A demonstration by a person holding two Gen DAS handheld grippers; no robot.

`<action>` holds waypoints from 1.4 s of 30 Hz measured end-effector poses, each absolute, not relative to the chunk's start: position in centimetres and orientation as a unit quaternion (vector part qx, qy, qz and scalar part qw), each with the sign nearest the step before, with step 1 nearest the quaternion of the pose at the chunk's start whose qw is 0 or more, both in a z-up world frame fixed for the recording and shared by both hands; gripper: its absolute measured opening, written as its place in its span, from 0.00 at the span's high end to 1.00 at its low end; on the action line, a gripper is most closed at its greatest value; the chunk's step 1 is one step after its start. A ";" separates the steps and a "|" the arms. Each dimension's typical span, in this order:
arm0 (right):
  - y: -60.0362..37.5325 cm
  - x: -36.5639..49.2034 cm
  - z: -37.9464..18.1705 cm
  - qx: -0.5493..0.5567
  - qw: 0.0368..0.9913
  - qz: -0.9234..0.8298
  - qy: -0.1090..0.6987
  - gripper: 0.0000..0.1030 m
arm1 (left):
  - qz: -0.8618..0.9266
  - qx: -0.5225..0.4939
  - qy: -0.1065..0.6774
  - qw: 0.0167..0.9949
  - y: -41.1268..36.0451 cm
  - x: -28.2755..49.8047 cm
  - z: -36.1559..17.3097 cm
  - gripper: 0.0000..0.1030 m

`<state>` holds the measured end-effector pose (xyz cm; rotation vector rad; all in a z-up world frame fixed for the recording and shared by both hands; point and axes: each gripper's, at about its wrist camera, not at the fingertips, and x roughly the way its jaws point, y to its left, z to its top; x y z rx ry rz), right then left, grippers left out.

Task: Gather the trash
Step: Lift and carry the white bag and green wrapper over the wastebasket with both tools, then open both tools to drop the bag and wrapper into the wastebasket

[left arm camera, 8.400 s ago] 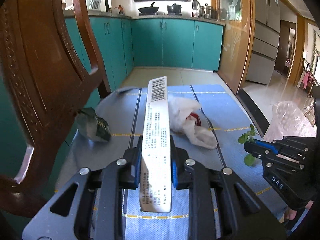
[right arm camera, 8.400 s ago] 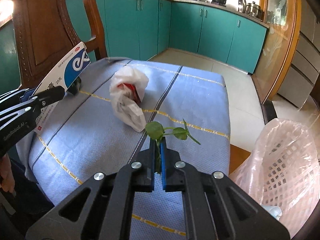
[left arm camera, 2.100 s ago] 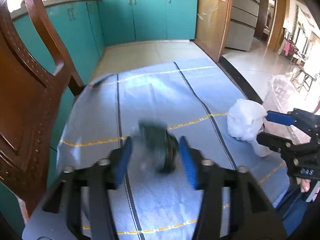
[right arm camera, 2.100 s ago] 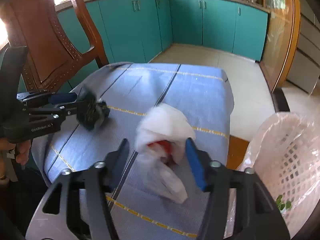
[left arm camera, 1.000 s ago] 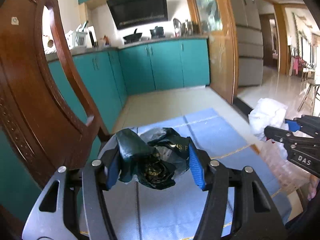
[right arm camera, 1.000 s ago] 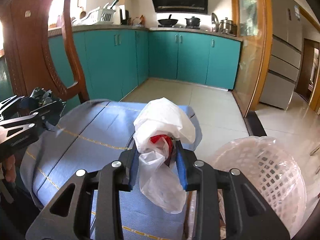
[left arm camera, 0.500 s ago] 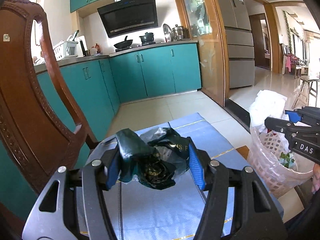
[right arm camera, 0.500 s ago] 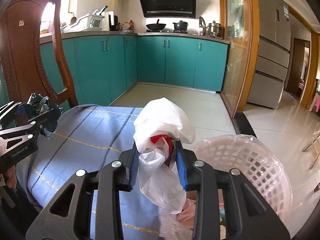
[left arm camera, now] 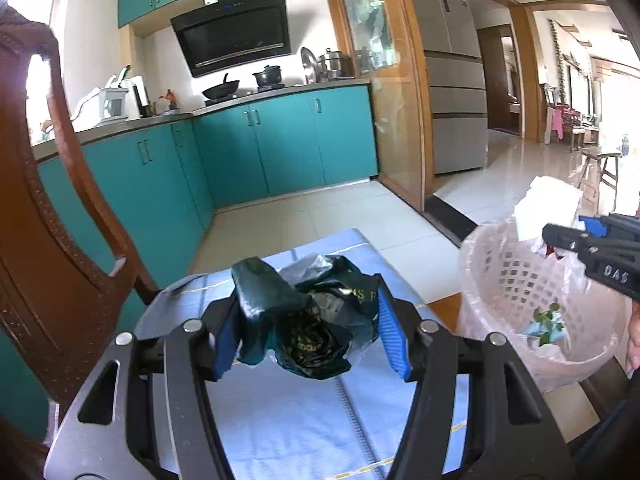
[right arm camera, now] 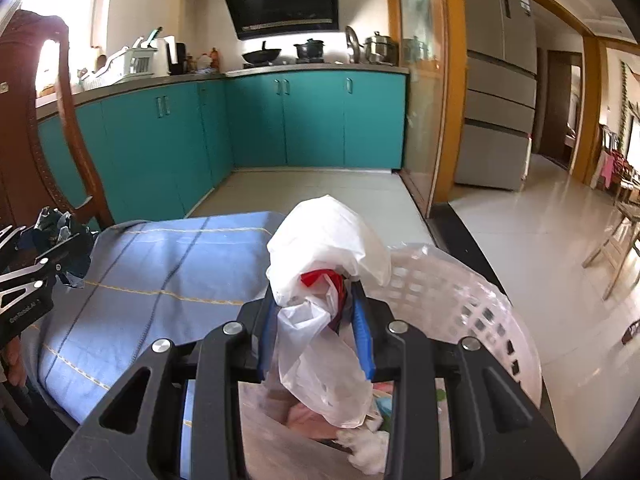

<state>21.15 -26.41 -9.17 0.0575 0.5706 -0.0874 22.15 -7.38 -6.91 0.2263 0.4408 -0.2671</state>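
Observation:
My left gripper [left arm camera: 310, 330] is shut on a crumpled dark green wrapper [left arm camera: 308, 316], held above the blue tablecloth [left arm camera: 304, 416]. My right gripper [right arm camera: 317, 330] is shut on a white plastic bag [right arm camera: 326, 248] with something red inside, and holds it over the white lattice trash basket [right arm camera: 460, 292]. In the left wrist view the basket [left arm camera: 504, 280] stands to the right of the table, lined with clear plastic, with green leaves [left arm camera: 546, 320] in it. The right gripper [left arm camera: 592, 240] shows there above the basket's rim. In the right wrist view the left gripper [right arm camera: 36, 248] appears at the far left with the wrapper.
A carved wooden chair [left arm camera: 52, 240] stands close on the left of the table. Teal kitchen cabinets [left arm camera: 280, 144] line the far wall across a tiled floor [left arm camera: 320, 212]. A fridge [left arm camera: 452, 80] and a doorway lie to the right.
Both grippers have swung to the right with their loads. The white bag has come from beside the basket to over its opening, and the basket now shows fully in the left wrist view.

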 end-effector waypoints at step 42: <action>-35.7 17.2 -10.5 0.110 0.932 -0.203 0.280 0.28 | -0.260 0.108 0.263 0.923 -19.2 22.8 -9.3 0.42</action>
